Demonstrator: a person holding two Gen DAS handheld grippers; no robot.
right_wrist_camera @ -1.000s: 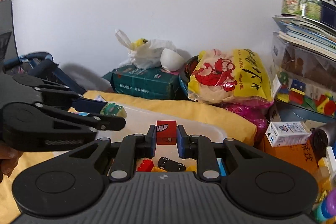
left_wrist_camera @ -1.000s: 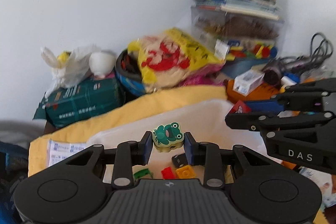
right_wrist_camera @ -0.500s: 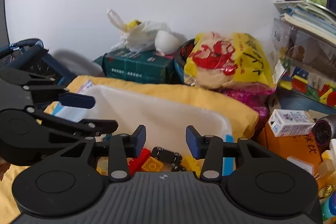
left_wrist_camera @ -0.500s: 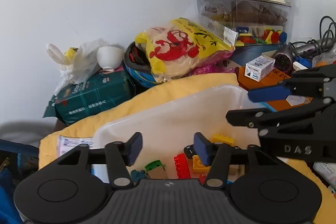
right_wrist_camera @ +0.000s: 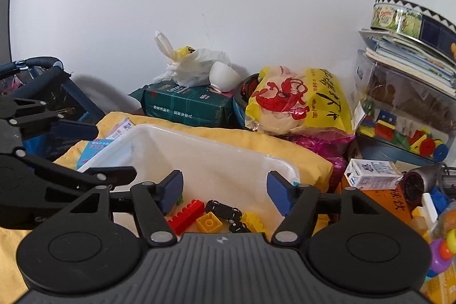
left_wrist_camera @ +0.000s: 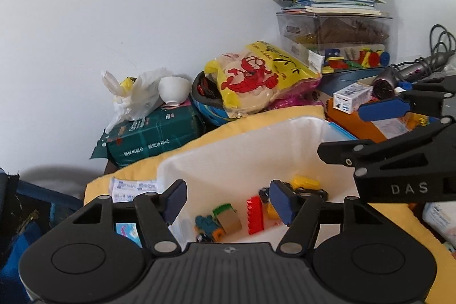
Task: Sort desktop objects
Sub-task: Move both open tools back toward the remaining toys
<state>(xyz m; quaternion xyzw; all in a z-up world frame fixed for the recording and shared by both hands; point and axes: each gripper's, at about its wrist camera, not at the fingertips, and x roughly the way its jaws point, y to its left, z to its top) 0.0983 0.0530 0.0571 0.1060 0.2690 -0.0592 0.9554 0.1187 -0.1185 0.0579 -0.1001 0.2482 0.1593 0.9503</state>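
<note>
A white plastic bin [left_wrist_camera: 242, 138] [right_wrist_camera: 199, 136] lies on a yellow cloth and holds loose toys. Among them are a red brick [left_wrist_camera: 253, 214] [right_wrist_camera: 185, 215], a yellow brick [right_wrist_camera: 209, 221], a black toy car [right_wrist_camera: 223, 208] and a green-topped tan block [left_wrist_camera: 226, 218]. My left gripper [left_wrist_camera: 228, 198] hangs over the bin's near left side, its jaws opening with nothing between them. My right gripper [right_wrist_camera: 225, 190] hovers over the bin's near edge, jaws also opening and empty. Each gripper shows at the side of the other's view.
Against the wall sit a green tissue pack [right_wrist_camera: 185, 107], a white bowl [right_wrist_camera: 223, 76], a yellow lobster-print bag [right_wrist_camera: 296, 104], and a clear toy box [left_wrist_camera: 336, 47] with books and a tin on top. A small carton [right_wrist_camera: 370, 174] and a hair dryer [right_wrist_camera: 419, 184] lie right.
The left gripper let go of the frog block and the right let go of the red face block. Both sets of jaws spread wide, and more of the bin's inside shows.
</note>
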